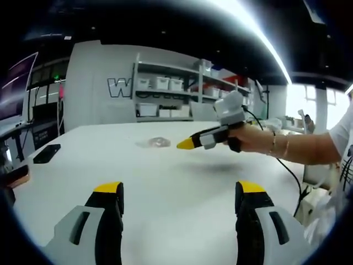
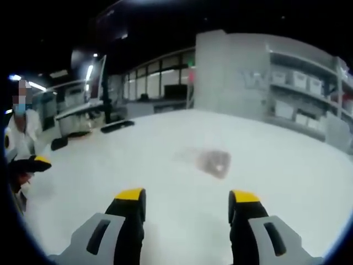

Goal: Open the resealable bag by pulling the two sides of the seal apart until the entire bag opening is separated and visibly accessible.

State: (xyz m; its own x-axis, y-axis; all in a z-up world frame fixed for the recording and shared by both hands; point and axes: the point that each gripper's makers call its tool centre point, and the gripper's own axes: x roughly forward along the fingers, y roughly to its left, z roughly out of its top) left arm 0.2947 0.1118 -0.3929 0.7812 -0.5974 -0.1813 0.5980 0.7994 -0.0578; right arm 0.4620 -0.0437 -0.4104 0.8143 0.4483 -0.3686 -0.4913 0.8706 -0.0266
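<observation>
The small clear plastic resealable bag [image 2: 212,162] lies flat on the wide white surface [image 2: 287,182], apart from both tools and untouched; in the left gripper view it [image 1: 153,142] sits well ahead, near the far middle of the surface. The left gripper [image 1: 180,194] has its yellow-tipped jaws spread wide with nothing between them, hovering above bare surface. The right gripper [image 2: 187,197] likewise shows its jaws parted and empty, aimed toward the bag just beyond them; from the left gripper view it [image 1: 186,144] is held in a person's hand [image 1: 251,138] beside the bag, though from that side the gap between its jaws cannot be judged. The bag's seal edge is too blurred to locate in either view. In my judgement the step in hand is the approach, with no part of the opening begun. To do it well, each tool should take one lip of the seal separately, close to the same point, rather than pinching both layers together; the film looks thin and slippery, so a firm hold before pulling outward is advisable.
</observation>
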